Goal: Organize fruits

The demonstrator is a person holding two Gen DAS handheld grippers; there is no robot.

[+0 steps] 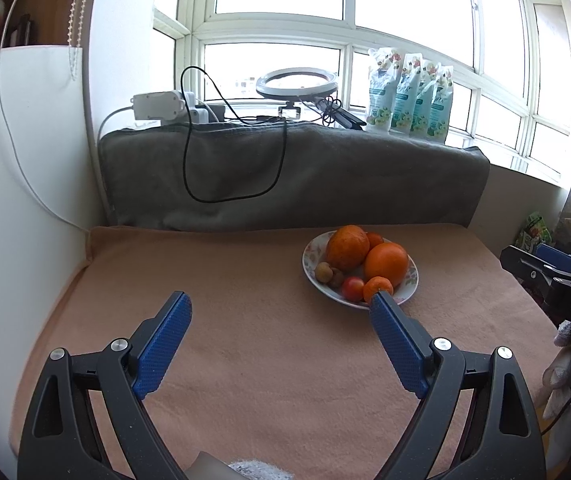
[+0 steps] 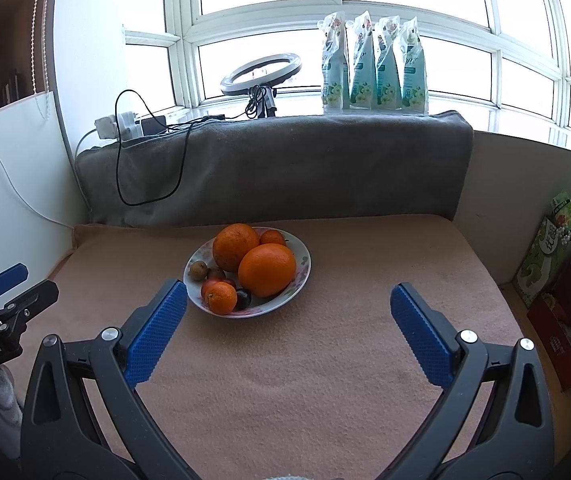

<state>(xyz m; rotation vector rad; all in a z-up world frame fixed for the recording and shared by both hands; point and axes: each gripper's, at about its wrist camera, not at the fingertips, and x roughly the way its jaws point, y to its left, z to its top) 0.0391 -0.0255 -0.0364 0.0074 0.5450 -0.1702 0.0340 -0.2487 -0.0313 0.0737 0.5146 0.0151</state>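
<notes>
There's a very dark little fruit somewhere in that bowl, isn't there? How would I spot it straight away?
Find the flowered plate on the peach blanket, in front of the grey cushion. On its near rim, the dark plum sits between the small mandarin and the big front orange. It is the only near-black fruit among orange, red and brown ones.

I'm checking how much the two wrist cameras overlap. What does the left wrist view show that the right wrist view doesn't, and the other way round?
Only the left wrist view shows the left gripper head-on, jaws wide open and empty, and the right gripper from the side at the right edge.

Only the right wrist view shows the green carton and red box at the right, and a dark plum in the plate.

Both show the plate of oranges on the pink blanket, the ring light and the four pouches.
</notes>
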